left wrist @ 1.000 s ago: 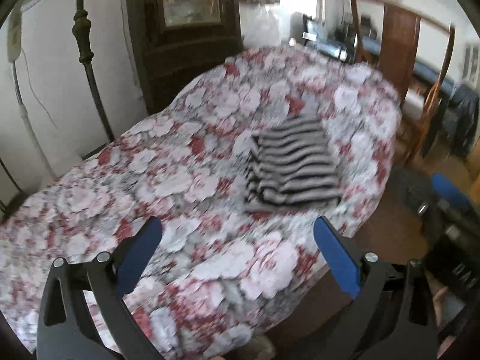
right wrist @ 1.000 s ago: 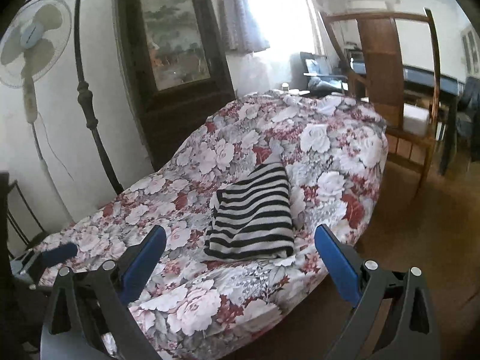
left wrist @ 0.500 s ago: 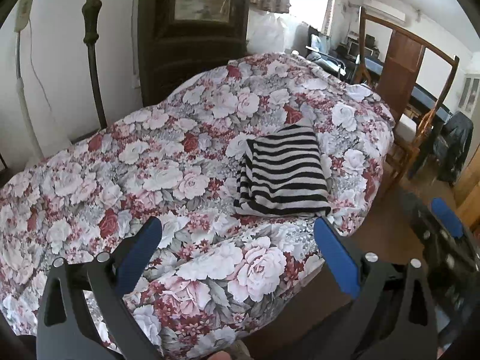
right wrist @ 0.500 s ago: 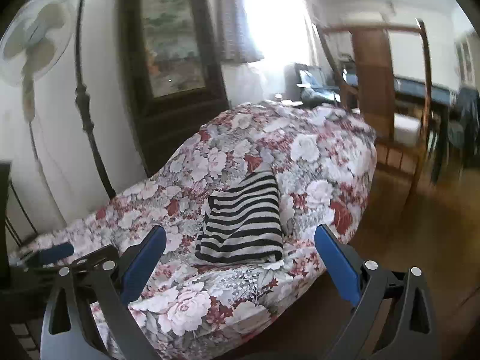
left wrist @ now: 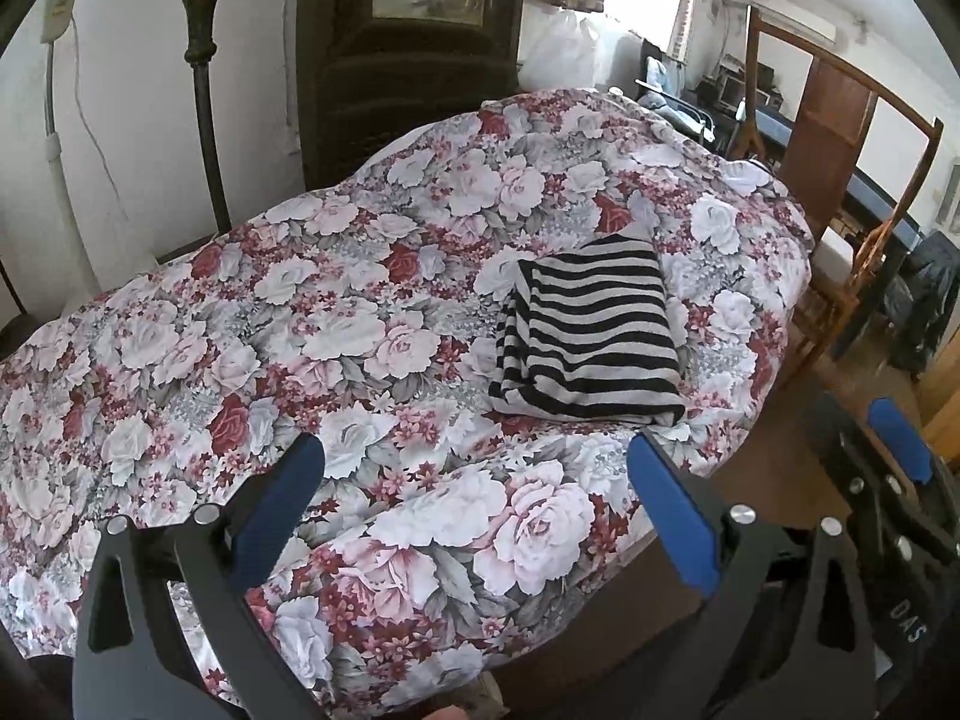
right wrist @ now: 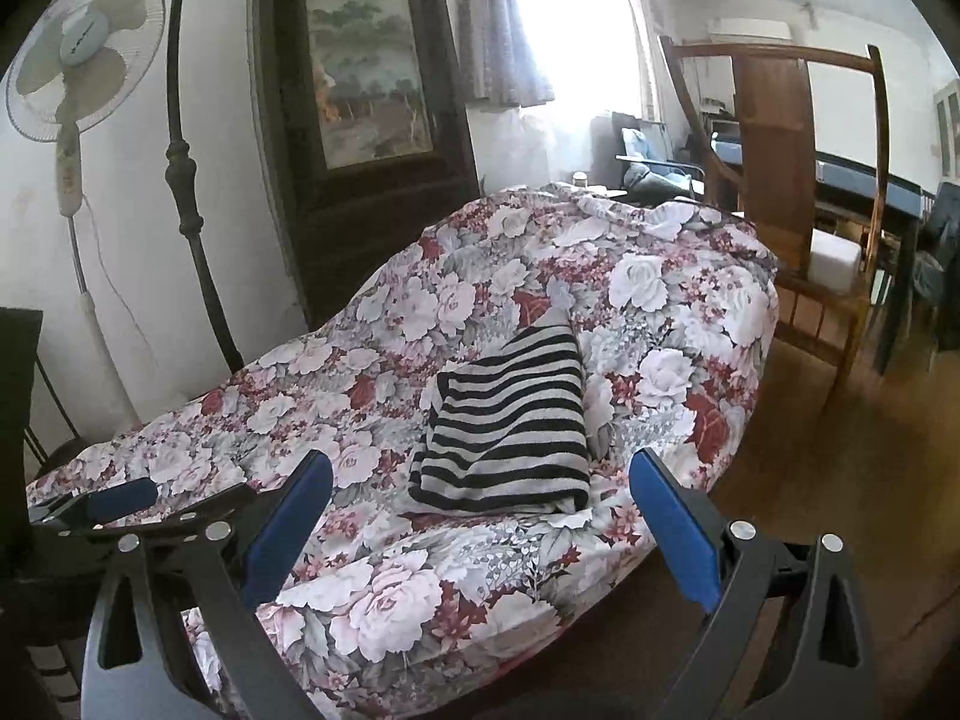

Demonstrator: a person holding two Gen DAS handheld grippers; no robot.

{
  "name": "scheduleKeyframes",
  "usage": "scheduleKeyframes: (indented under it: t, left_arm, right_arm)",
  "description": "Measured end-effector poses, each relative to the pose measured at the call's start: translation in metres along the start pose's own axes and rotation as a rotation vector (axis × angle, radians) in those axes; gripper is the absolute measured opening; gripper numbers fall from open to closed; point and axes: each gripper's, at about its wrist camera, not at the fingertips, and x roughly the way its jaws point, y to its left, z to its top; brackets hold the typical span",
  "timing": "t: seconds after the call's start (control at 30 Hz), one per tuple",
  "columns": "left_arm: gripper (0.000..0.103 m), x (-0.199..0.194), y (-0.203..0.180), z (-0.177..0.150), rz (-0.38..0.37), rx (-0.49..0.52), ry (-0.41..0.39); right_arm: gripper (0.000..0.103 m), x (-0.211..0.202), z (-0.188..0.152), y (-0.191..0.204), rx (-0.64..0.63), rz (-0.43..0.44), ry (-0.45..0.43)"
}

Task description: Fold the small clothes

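A black-and-grey striped garment [left wrist: 591, 333] lies folded into a compact rectangle on the floral bedspread [left wrist: 336, 324], near the bed's right front corner. It shows in the right wrist view too, as the striped garment [right wrist: 510, 420]. My left gripper [left wrist: 474, 462] is open, held back from the bed edge with nothing between its blue pads. My right gripper [right wrist: 480, 480] is also open and empty, short of the garment. The right gripper's blue pad [left wrist: 900, 444] shows at the far right of the left wrist view, and the left gripper's pad [right wrist: 120, 495] at the left of the right wrist view.
A dark iron bedpost [right wrist: 186, 180] and a standing fan [right wrist: 78, 78] are at the left by the wall. A dark cabinet with a painting [right wrist: 360, 60] stands behind the bed. A wooden chair [right wrist: 798, 192] is right of the bed on brown wooden floor [right wrist: 840, 450].
Both grippers have drawn back and shifted a little, so the bed and the folded garment sit slightly differently in view. The garment itself has not moved. Both stay open.
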Motion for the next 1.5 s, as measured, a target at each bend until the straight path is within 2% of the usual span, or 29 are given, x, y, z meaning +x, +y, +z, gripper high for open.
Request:
scheduleKeyframes:
  t: [0.2, 0.37, 0.5, 0.57, 0.7, 0.97, 1.1, 1.5]
  left_arm:
    - [0.099, 0.001, -0.016, -0.005, 0.019, 0.08, 0.005]
    - [0.099, -0.003, -0.03, -0.01, 0.08, 0.145, -0.022]
    - [0.099, -0.003, -0.019, -0.006, 0.06, 0.101, -0.015]
    - [0.099, -0.002, -0.009, -0.003, 0.051, 0.06, -0.008]
    - [0.099, -0.001, 0.0, 0.002, 0.065, 0.027, -0.007]
    - [0.099, -0.001, -0.003, 0.001, 0.082, 0.053, -0.01]
    - [0.099, -0.003, -0.004, 0.002, 0.051, 0.048, -0.008]
    - [0.099, -0.004, -0.007, 0.001, 0.053, 0.059, -0.007]
  right_arm:
    - [0.1, 0.005, 0.001, -0.008, 0.036, 0.008, 0.018]
    - [0.1, 0.004, -0.001, -0.008, 0.038, 0.001, 0.015]
    - [0.1, -0.003, -0.001, -0.024, 0.11, 0.003, -0.022]
    - [0.1, 0.002, 0.0, -0.031, 0.139, 0.013, -0.011]
    - [0.1, 0.008, 0.0, -0.028, 0.107, 0.005, 0.007]
    - [0.1, 0.004, -0.003, 0.004, -0.041, -0.001, 0.013]
    - [0.1, 0.006, -0.003, 0.004, -0.027, 0.003, 0.019]
    - [0.1, 0.004, -0.003, 0.001, -0.002, 0.008, 0.021]
